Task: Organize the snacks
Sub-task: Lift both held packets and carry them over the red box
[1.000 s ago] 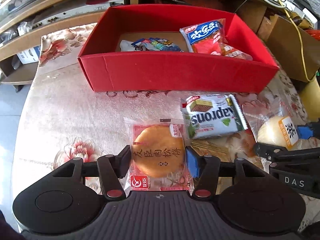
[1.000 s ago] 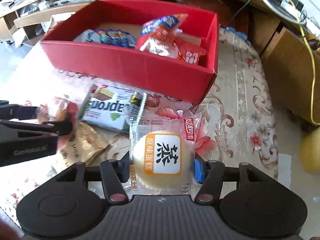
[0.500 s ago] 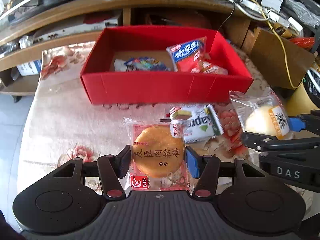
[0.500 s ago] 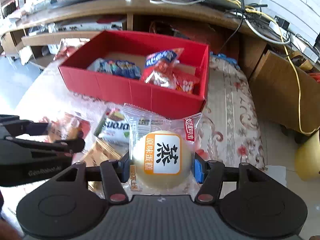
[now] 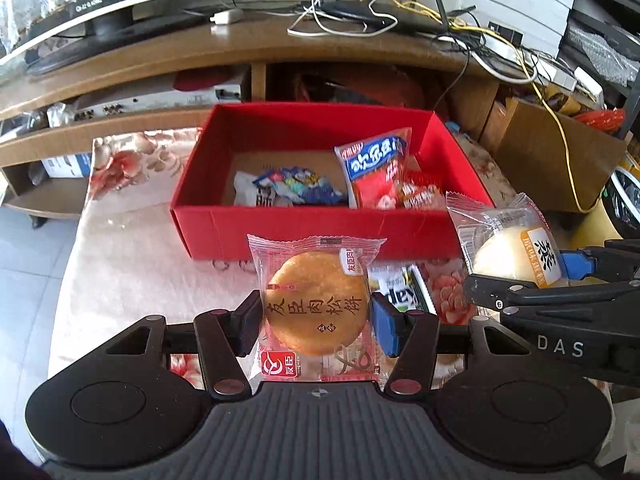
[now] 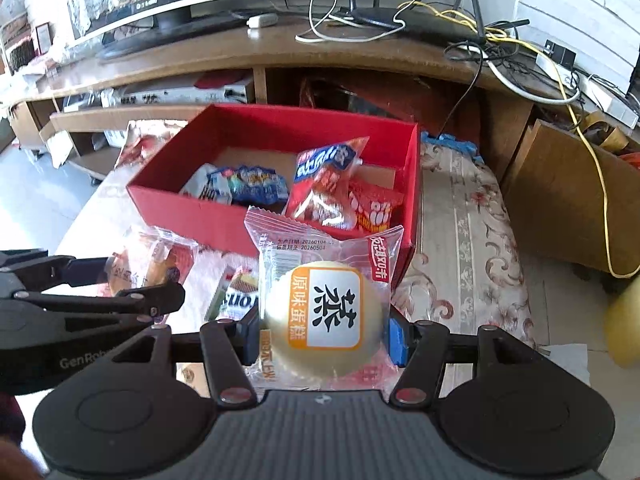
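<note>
The left hand-held gripper (image 5: pixel 316 320) squeezes a round brown cookie (image 5: pixel 317 302) in a clear wrapper. Its two pads press on both sides of the pack, which is lifted off the tabletop (image 5: pixel 120 264). The right hand-held gripper (image 6: pixel 324 330) squeezes a pale round cake (image 6: pixel 326 316) in a clear wrapper with an orange and white label. That pack is off the tabletop too.

In the left wrist view, the red box (image 5: pixel 312 232) sits at 12 o'clock from the cookie. The cake pack and the right hand-held gripper show at 3 o'clock. A white and green wafer pack (image 5: pixel 400 292) lies on the flowery cloth just right of the cookie, between the two hand-held grippers.

Inside the red box, a blue and white snack bag (image 5: pixel 292 188) lies on the left. A red and blue bag (image 5: pixel 376 168) leans on the right, with a small red pack (image 5: pixel 420 192) beside it.

In the right wrist view, the left hand-held gripper and its cookie are at 9 o'clock from the cake. A wooden TV stand (image 6: pixel 360 56) with cables on top stands behind the box.
</note>
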`<action>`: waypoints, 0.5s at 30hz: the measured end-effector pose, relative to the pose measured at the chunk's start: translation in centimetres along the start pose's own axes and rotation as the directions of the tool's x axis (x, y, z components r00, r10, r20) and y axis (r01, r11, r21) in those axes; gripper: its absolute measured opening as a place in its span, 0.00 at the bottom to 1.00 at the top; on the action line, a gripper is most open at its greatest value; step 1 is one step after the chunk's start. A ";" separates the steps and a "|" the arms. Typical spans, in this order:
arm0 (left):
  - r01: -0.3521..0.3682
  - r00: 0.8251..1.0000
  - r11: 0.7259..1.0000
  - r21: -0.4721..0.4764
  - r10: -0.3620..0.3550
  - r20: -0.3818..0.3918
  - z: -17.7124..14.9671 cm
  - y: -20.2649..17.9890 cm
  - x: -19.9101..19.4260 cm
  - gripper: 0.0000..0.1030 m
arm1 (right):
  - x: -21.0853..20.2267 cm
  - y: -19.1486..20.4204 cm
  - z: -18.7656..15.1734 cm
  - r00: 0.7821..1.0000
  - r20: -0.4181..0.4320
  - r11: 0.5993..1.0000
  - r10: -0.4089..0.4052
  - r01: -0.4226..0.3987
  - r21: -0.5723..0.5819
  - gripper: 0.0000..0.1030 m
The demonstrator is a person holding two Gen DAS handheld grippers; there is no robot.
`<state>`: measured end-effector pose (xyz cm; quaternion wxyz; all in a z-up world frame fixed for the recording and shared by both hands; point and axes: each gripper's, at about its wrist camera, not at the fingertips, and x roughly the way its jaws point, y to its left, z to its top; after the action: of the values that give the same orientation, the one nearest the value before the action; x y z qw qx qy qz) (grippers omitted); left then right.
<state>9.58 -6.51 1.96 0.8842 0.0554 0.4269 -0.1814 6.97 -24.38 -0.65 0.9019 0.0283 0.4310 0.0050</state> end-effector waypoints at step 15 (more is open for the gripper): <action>-0.030 0.997 1.000 -0.006 0.031 0.066 3.5 -0.2 0.7 0.61 | 0.4 -0.7 3.7 0.998 0.058 0.999 0.005 -0.008 0.045 0.55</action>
<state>12.48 -7.75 3.64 0.9006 0.0536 0.3971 -0.1684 10.08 -25.22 1.28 0.9130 0.0503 0.4048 -0.0028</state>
